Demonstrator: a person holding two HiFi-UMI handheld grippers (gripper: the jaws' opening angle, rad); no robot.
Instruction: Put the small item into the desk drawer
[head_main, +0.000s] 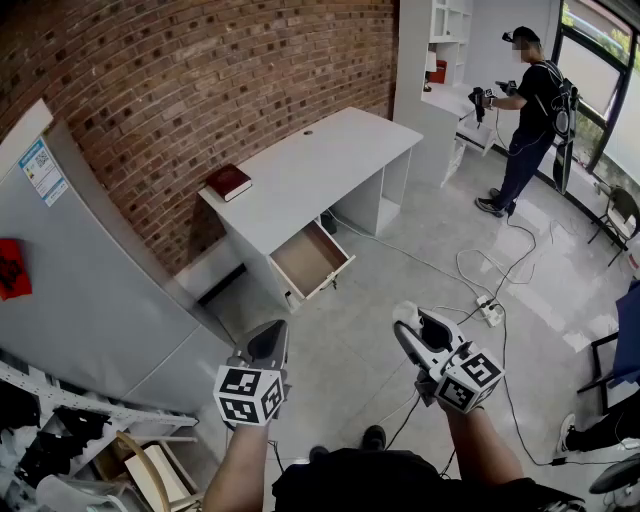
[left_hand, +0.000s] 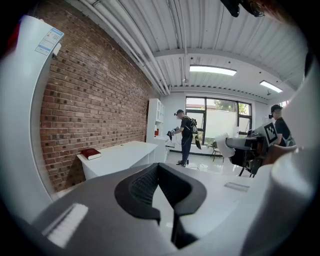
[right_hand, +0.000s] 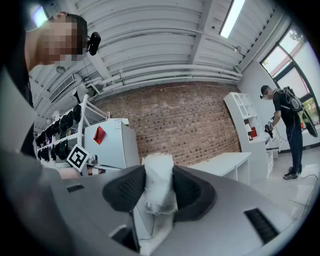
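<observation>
Carry stage, mid-room. Right gripper (right_hand: 159, 192) pinches small white fuzzy wad (right_hand: 159, 180) between wide-set pads. Left gripper (left_hand: 160, 187) is closed and empty. Open wood-lined drawer (head_main: 308, 262) of white desk (head_main: 320, 165) lies far left, well apart. Hold a steady squeeze, approach the drawer's front, and lower inside before release.

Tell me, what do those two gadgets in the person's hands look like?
Each is a grey handheld tool ending in two jaws lined with dark ribbed pads. The left gripper and the right gripper each carry a white cube printed with black square markers. The person's forearms are bare, and a black top shows below them.
</observation>
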